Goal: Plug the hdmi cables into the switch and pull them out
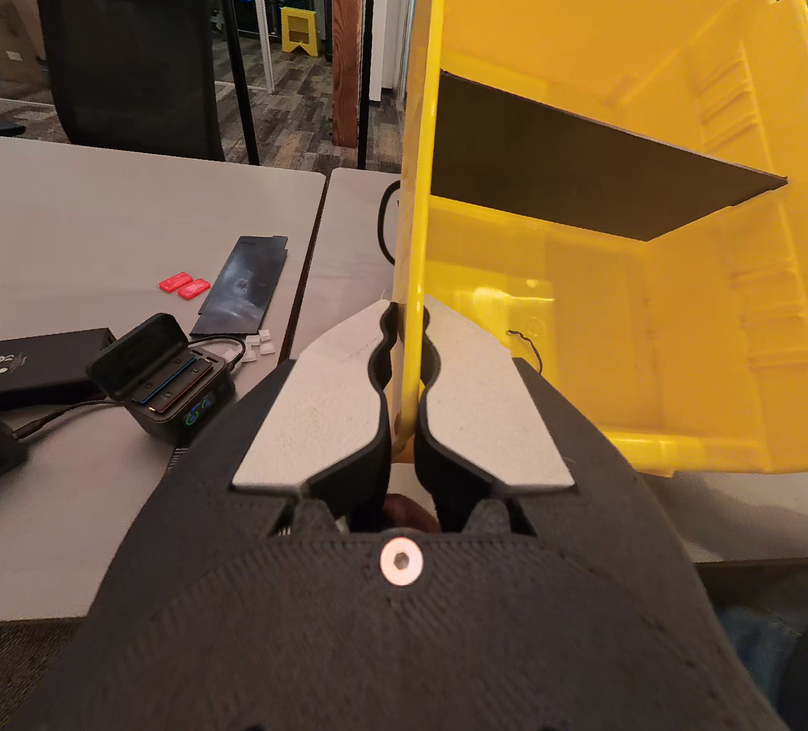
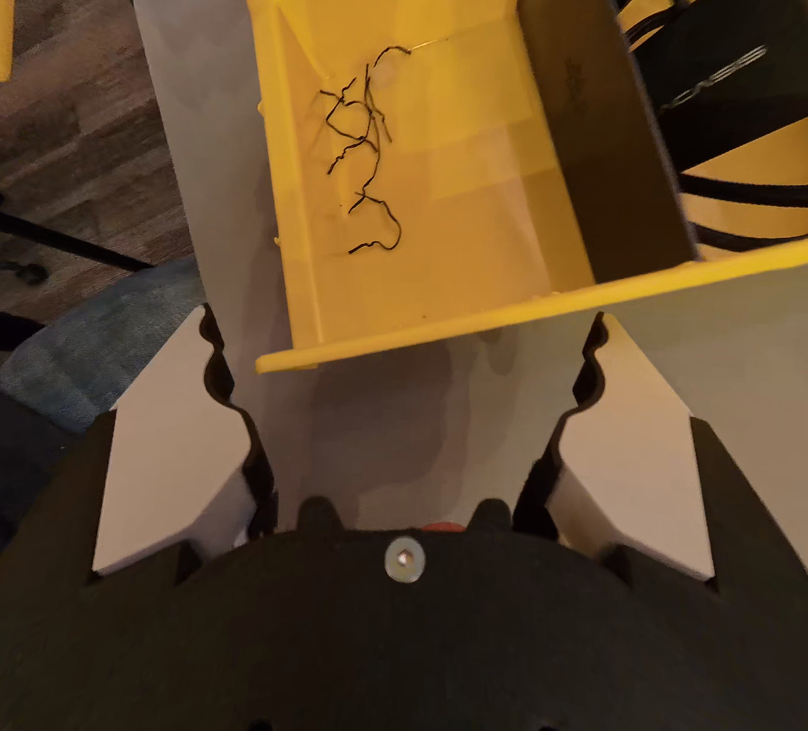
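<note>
Left hand-held gripper (image 1: pixel 406 342) pinches the yellow bin (image 1: pixel 612 316) by its side wall, jaws closed on the rim. Black divider (image 1: pixel 590 168) crosses the bin. Grey worktop (image 1: pixel 109 229) carries a charging case (image 1: pixel 161 377), two red pieces (image 1: pixel 184 285).

Right hand-held gripper (image 2: pixel 404 342) hangs wide apart, holding nothing, above the bin's front lip (image 2: pixel 481 321); black wire scraps (image 2: pixel 363 141) lie inside. HDMI cables, switch: cannot tell where.

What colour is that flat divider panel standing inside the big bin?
Black. The divider stands out against the yellow bin, best in the left wrist view.
</note>
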The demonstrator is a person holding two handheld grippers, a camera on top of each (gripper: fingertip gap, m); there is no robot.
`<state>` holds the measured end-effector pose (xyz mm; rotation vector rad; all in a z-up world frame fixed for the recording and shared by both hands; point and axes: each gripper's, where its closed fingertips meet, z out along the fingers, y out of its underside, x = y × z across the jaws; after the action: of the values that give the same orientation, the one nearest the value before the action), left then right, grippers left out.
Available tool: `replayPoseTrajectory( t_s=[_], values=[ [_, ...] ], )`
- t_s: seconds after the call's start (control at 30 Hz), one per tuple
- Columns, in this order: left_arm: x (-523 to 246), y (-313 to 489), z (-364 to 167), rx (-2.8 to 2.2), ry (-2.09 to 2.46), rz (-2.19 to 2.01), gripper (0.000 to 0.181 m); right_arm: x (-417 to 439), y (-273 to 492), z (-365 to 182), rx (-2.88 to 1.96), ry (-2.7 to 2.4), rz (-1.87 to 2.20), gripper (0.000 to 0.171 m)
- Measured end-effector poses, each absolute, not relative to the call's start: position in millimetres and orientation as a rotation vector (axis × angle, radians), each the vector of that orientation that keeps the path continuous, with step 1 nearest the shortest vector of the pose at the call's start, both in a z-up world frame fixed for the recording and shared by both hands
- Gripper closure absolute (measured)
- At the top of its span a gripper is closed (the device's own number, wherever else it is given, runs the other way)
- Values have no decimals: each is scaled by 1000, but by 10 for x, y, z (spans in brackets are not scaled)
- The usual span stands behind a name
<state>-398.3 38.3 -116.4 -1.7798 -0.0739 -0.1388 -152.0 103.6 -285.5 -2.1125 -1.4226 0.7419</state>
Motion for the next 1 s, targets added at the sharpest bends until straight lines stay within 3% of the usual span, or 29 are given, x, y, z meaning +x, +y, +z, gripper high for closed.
replayPoseTrajectory(
  t_s=[0.6,0.7,0.8,0.93,1.0],
  values=[
    [-3442,637,-1112,-1756,-16,-186,176,-958,1058,-1935,-1847,-1243,682,24],
    [-3262,727,-1094,-1743,2,-183,176,-772,952,-1696,-1800,-1171,822,38],
    [-3002,835,-1060,-1717,46,-157,177,-599,846,-1465,-1725,-1092,965,69],
    [-2512,1009,-1055,-1708,123,-166,177,-450,858,-1463,-1758,-1019,1031,65],
    [-2349,1097,-1055,-1706,139,-135,178,-351,853,-1475,-1760,-1007,1076,90]
  ],
)
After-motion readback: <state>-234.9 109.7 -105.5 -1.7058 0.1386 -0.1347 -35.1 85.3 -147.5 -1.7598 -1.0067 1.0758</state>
